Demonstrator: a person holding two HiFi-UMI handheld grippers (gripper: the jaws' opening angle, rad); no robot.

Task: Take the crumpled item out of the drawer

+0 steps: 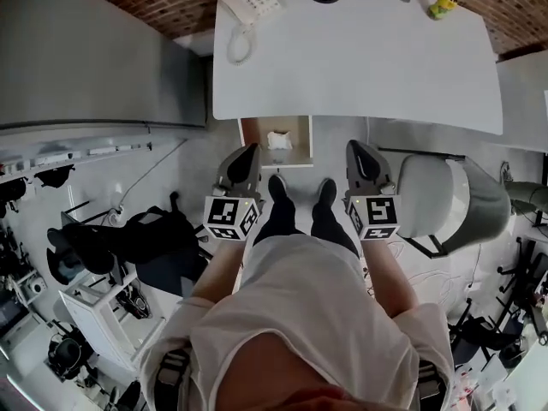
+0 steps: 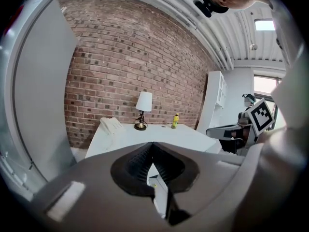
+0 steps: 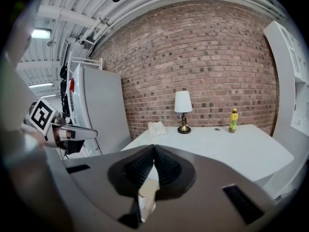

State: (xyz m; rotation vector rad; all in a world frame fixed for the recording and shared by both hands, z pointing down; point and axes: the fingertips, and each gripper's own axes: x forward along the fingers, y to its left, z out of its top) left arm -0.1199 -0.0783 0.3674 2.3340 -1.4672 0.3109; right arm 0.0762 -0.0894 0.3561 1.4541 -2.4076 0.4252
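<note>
facing one drawer [image 1: 298,154], one crumpled item [image 1: 279,140]: two closed grippers [image 1: 250,151] [image 1: 354,146].

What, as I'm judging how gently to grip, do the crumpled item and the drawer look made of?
Crumpled item: probably paper or tissue, matte white, with sharp creases and folds; it is too small to be sure. Drawer: seems to be wood or wood-look board, tan and matte inside with a reddish-brown edge; whether it is veneer or solid cannot be told.
</note>
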